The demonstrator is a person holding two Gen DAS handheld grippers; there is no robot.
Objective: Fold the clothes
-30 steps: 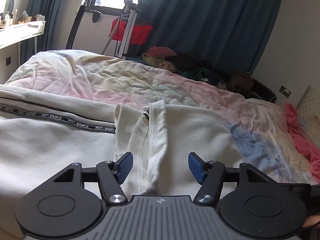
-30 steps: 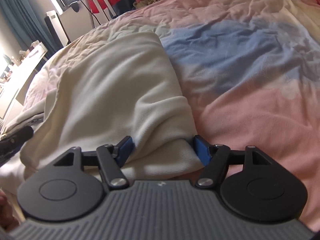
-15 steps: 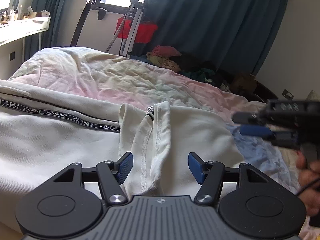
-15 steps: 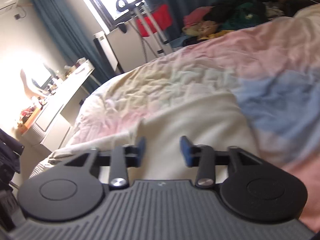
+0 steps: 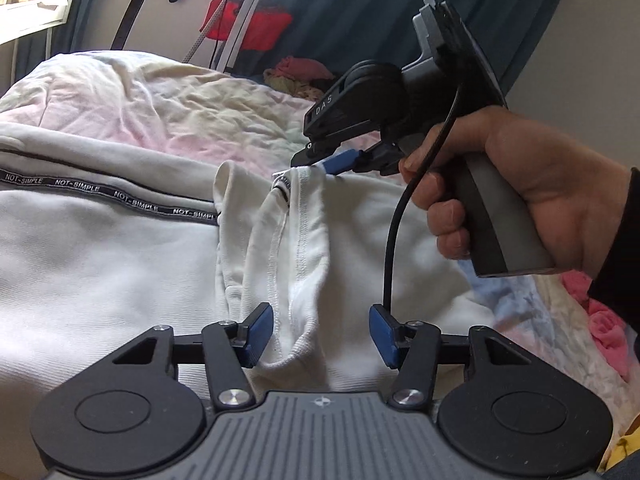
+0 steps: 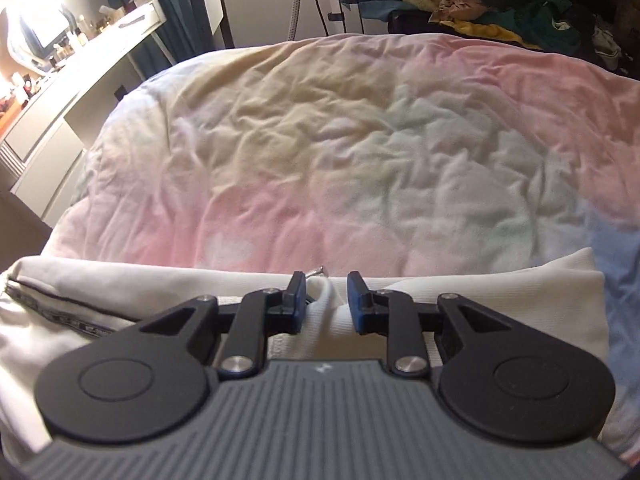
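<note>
A cream garment (image 5: pixel 120 264) lies spread on a bed (image 6: pixel 360 140) with a pastel cover. The left tool (image 5: pixel 320 334) is closing, jaws apart around a bunched fold. The right tool (image 6: pixel 326 300), in a hand (image 5: pixel 532 196), is closing around the garment's far fold

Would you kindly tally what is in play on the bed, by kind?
Cream ribbed cotton garment with a black lettered tape: 1
Pastel patchwork crumpled bedspread: 1
Black hand-held gripper with blue pads, left and right, both closing around garment folds: 2
Bright pink crumpled cloth: 1
Total: 5
</note>
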